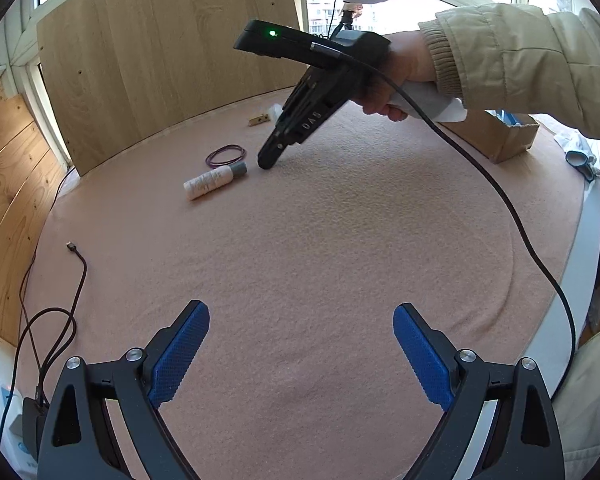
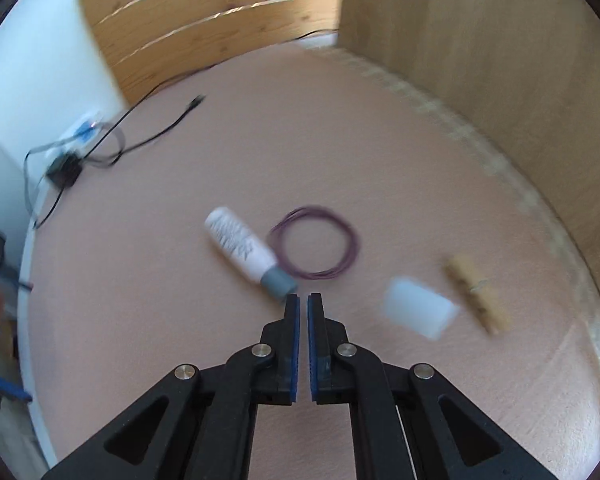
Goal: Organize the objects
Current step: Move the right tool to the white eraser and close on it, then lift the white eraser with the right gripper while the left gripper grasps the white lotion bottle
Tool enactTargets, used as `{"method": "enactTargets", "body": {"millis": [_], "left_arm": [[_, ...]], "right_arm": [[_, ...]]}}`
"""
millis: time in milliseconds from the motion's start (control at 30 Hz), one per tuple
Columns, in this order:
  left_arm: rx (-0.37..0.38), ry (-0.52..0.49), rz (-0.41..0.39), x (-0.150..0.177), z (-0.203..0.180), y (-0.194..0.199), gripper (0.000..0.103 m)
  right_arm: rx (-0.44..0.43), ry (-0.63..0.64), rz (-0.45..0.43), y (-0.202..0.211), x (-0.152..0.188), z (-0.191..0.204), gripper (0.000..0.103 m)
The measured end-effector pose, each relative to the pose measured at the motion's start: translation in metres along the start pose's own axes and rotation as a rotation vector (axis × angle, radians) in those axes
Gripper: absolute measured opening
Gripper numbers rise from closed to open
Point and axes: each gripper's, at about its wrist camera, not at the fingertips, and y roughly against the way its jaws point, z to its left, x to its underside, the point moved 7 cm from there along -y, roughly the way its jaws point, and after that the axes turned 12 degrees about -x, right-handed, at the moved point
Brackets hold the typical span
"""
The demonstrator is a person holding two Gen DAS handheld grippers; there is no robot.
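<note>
A white bottle with a grey cap (image 2: pixel 246 252) lies on its side on the pink table cover (image 2: pixel 260 148). Just right of it is a coil of purple bands (image 2: pixel 315 243). Further right lie a white translucent cup (image 2: pixel 420 311) and a wooden clothespin (image 2: pixel 476 294). My right gripper (image 2: pixel 304 298) is shut with nothing between its pads, its tips just beside the bottle's grey cap. The left wrist view shows the same bottle (image 1: pixel 215 179), bands (image 1: pixel 225 155) and the right gripper (image 1: pixel 266 165) held by a hand. My left gripper (image 1: pixel 300 320) hangs open above bare cover.
A cardboard box (image 1: pixel 500 136) stands at the far right of the table. Black cables (image 1: pixel 56 320) and a charger (image 2: pixel 64 170) lie at the left edge. Wooden panels (image 1: pixel 160 60) wall the back. The right gripper's cable (image 1: pixel 500 200) trails across the table.
</note>
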Motion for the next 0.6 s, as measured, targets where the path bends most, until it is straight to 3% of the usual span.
{"method": "enactTargets", "body": {"millis": [67,167,200,300,333,500,600], "left_arm": [[0.001,0.008,-0.001,0.0,0.002,-0.001,0.095],[-0.004,0.017,0.001,0.0,0.004,-0.004,0.095],[-0.007,0.024,0.004,-0.001,0.005,-0.005,0.095],[-0.019,0.055,0.006,-0.004,0.011,-0.009,0.095],[-0.027,0.068,0.006,-0.006,0.016,-0.012,0.096],[-0.115,0.204,0.003,-0.017,0.046,-0.027,0.101],[-0.15,0.325,0.0,-0.029,0.07,-0.044,0.102]], "right_arm": [[0.039,0.076,0.049,-0.007,0.011,0.024,0.005],[0.019,0.053,0.011,-0.003,0.019,0.041,0.007],[0.029,0.06,0.0,0.001,0.022,0.047,0.015],[0.093,0.054,-0.048,0.015,0.024,0.047,0.05],[0.127,0.035,-0.076,0.021,0.025,0.043,0.053],[0.236,-0.121,-0.122,0.042,0.047,0.005,0.054],[0.201,-0.199,-0.148,0.039,0.057,-0.006,0.054]]}}
